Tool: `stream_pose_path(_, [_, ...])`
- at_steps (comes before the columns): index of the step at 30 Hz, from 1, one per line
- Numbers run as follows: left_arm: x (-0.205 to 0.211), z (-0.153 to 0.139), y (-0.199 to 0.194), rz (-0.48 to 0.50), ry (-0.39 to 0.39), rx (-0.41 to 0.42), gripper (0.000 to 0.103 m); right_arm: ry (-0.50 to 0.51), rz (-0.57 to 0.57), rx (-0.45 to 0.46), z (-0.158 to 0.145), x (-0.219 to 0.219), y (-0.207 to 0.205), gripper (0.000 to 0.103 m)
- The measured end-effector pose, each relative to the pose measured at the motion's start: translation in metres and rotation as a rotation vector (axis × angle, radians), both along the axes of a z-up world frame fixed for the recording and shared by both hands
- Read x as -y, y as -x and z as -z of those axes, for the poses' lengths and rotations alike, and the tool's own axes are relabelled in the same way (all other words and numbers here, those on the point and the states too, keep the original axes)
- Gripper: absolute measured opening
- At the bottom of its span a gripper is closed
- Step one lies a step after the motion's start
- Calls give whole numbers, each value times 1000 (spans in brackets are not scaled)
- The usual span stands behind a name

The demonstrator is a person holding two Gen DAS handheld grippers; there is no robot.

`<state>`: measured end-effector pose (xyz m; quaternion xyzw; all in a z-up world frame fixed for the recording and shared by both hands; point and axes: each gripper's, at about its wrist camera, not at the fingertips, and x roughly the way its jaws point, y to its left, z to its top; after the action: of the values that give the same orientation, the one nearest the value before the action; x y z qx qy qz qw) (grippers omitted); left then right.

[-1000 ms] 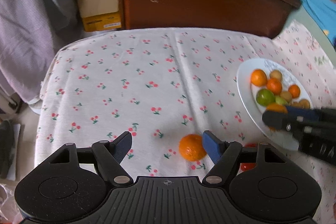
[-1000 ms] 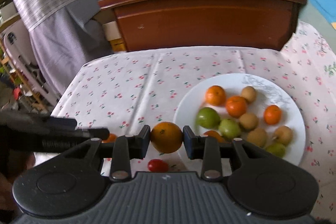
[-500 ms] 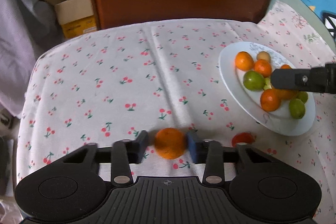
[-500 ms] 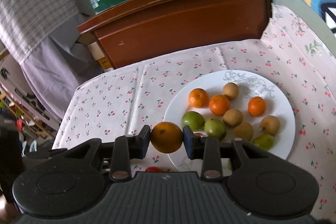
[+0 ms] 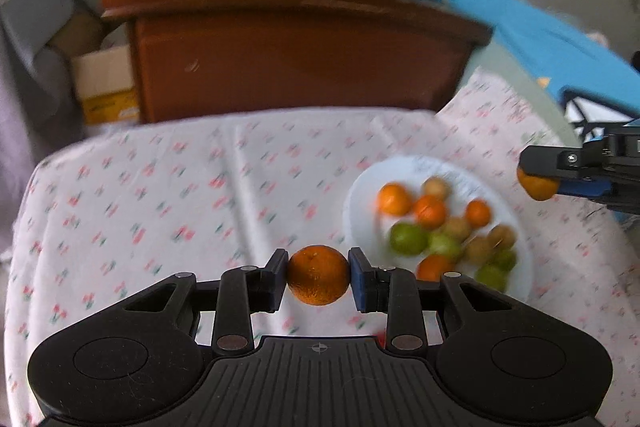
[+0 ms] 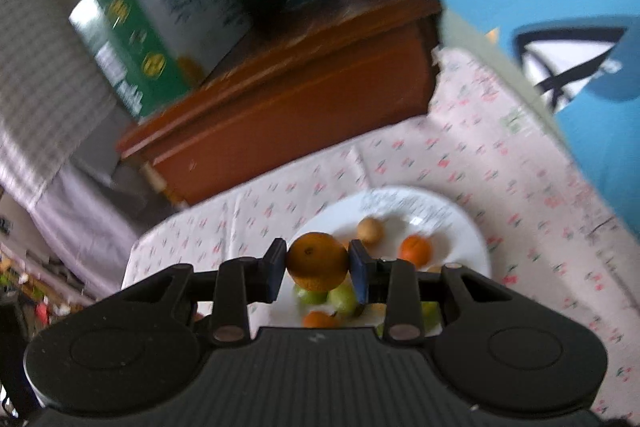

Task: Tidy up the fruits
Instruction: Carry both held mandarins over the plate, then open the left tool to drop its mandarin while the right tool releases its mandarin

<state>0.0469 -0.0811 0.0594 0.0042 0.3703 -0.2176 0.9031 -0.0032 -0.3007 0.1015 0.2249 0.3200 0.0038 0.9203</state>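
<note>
Having just clamped its orange (image 5: 318,281) off the cloth, the left gripper (image 5: 318,281) joined the right gripper (image 6: 317,261), gripping another orange (image 6: 317,261) above the plate (image 6: 460,227).

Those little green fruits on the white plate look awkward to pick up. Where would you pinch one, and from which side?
Take the green fruit nearest the plate's left rim across its widest middle, coming from above with one jaw on the rim side. It is round, so any opposite pair of points holds, but other fruit crowd its right and near sides, leaving only the rim side free.
</note>
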Motion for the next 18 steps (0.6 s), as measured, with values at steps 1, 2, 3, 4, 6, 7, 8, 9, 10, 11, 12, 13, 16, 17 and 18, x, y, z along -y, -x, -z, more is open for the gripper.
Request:
stream_pose_path(1, [4, -2, -2, 10, 12, 6, 30, 3, 18, 7, -2, 5, 0, 34])
stream_pose_path(2, [7, -4, -3, 18, 23, 8, 30, 3, 33, 12, -3, 8, 0, 34])
stream_pose_path(3, [11, -5, -4, 27, 33, 10, 30, -6, 47, 14, -3, 13, 0, 34])
stream_pose_path(4, [16, -6, -4, 40, 41, 14, 30, -18, 56, 11, -3, 16, -1, 34])
stream_pose_path(6, [25, -7, -2, 67, 53, 19, 30, -41, 84, -5, 1, 21, -3, 34])
stream_pose_path(7, [30, -7, -1, 87, 62, 18, 30, -45, 94, -14, 3, 23, -3, 34])
stream_pose_path(8, [34, -7, 3, 106, 68, 19, 30, -48, 103, -23, 5, 24, -4, 34])
stream_pose_path(9, [40, -7, 5, 128, 71, 22, 30, -54, 110, -32, 7, 25, -5, 34])
stream_pose_path(10, [46, -7, 7, 148, 71, 23, 30, -64, 118, -42, 10, 26, -6, 34])
stream_pose_path(11, [51, -6, 9, 167, 68, 26, 30, -74, 123, -51, 13, 27, -7, 34])
stream_pose_path(12, [56, -4, 12, 183, 65, 29, 30, -85, 128, -61, 15, 28, -9, 34])
stream_pose_path(13, [61, -3, 14, 200, 59, 32, 30, -90, 135, -67, 17, 29, -10, 34])
stream_pose_path(16, [72, 2, 18, 234, 44, 39, 30, -81, 151, -77, 23, 29, -12, 34])
stream_pose_path(17, [75, 3, 19, 241, 42, 39, 30, -79, 154, -80, 24, 29, -13, 34])
stream_pose_path(18, [78, 4, 19, 247, 42, 36, 30, -78, 155, -85, 26, 29, -14, 34])
